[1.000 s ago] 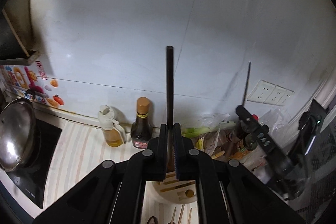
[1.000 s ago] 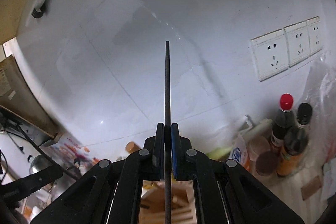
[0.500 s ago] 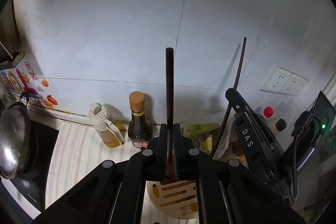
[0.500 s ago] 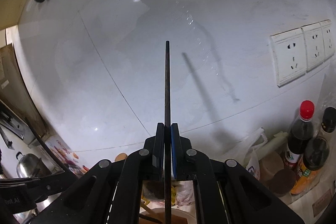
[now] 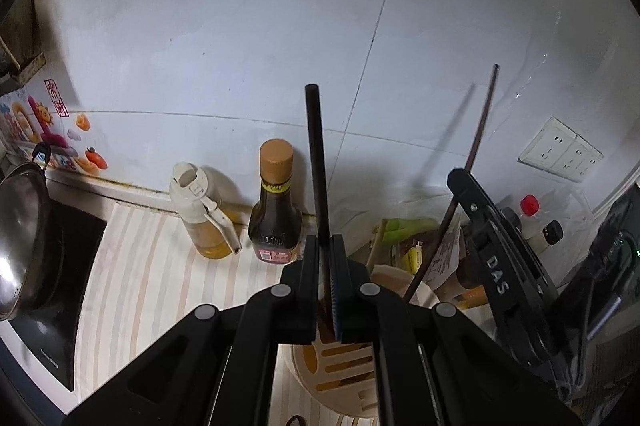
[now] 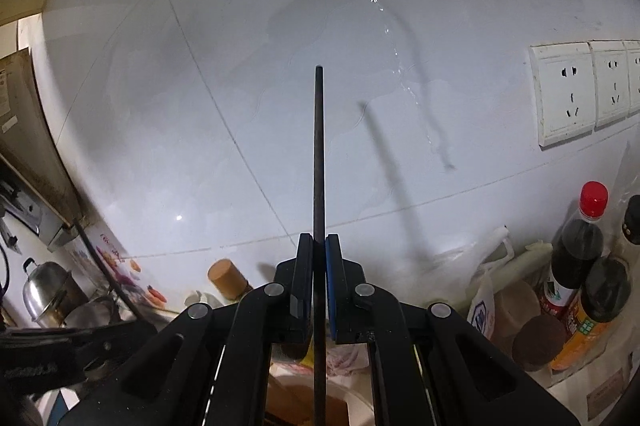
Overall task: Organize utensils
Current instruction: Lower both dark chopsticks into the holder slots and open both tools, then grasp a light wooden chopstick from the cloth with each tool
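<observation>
My left gripper [image 5: 325, 250] is shut on a dark chopstick [image 5: 316, 162] that stands upright above a beige slotted utensil holder [image 5: 340, 366]. My right gripper [image 6: 319, 246] is shut on a second dark chopstick [image 6: 319, 146], also upright, over the same holder [image 6: 304, 398]. In the left wrist view the right gripper [image 5: 496, 266] shows at the right with its thin chopstick [image 5: 476, 154] slanting down toward the holder's rim.
A soy sauce bottle [image 5: 275, 210] and an oil dispenser [image 5: 202, 214] stand by the white tiled wall. A steel pot [image 5: 18, 238] sits on the black cooktop at left. Bottles [image 6: 580, 246], bags and wall sockets [image 6: 560, 94] are at right.
Both grippers have come closer together over the holder, each still holding its chopstick. The right gripper and its chopstick now appear larger and nearer in the left wrist view.
</observation>
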